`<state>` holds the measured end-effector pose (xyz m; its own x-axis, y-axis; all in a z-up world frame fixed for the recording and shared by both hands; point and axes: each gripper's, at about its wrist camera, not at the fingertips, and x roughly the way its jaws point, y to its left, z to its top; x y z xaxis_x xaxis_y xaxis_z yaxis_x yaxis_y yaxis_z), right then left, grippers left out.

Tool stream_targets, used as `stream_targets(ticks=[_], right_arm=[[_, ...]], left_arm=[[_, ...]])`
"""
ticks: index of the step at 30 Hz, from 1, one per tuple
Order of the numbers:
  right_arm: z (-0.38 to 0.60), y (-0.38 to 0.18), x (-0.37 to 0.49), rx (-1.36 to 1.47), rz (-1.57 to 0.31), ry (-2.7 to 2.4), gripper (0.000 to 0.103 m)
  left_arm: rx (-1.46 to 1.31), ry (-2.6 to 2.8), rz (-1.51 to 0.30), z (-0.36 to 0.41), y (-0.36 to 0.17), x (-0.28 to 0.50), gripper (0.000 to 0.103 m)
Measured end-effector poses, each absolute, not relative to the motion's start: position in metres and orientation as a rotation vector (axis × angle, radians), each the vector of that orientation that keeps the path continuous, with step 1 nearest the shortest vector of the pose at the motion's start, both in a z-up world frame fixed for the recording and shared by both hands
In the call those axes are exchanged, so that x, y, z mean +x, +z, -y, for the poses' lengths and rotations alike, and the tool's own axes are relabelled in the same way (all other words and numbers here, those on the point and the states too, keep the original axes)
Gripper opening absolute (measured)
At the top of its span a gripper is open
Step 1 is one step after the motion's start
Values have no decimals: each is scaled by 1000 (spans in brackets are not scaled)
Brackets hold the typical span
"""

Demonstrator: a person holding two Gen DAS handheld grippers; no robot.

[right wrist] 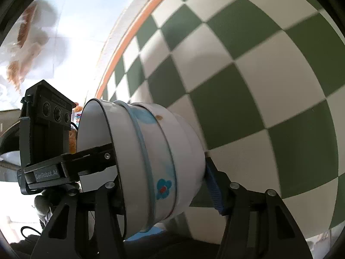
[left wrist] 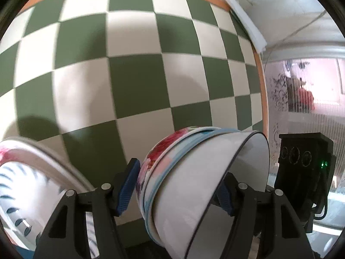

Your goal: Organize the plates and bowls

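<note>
Both tools clamp 1 stack of nested bowls, tipped on its side above the checked tabletop.

A striped plate (left wrist: pixel 23 196) lies at far left on the green-and-white tabletop (left wrist: pixel 138 82). The left tool (left wrist: pixel 175 191) grips the stack of nested bowls (left wrist: pixel 194 183), blue pads pressing both sides. The right tool (right wrist: pixel 166 185) squeezes the same stack, rims facing left.
</note>
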<state>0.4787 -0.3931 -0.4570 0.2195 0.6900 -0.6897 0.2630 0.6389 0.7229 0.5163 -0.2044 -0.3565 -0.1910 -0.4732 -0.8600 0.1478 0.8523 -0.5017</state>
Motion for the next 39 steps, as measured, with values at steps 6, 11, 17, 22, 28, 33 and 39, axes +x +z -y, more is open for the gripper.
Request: stream_targets(ticks=[6,11,17,22,28,33,39], right_arm=[[351,-427,496,822,-1353,431,58],[303,-415,509,783,-1359,494,57],[247,-421,513,735,-1396,561,57],[205,-438,515,709,-1441,599,57],[183,-459,509,673,-1493,608,57],[175,-470,507,667,-1510,604,57],[176,-469,510,666,-1507,603,57]], left_arm=[[-306,-523,-1618,162,-328,521,63],[-333,-472,-1582,115,-314,523,63],[-377,-405,-1572,61,-319,515,63],[-413,-352,-1588,23,-334,507,63],[-452,-319,-1618,3,-361,497,64],[-442,-320,-1620,-1,-368,494,64],[-431,-317,-1612,2,-367,493,64]])
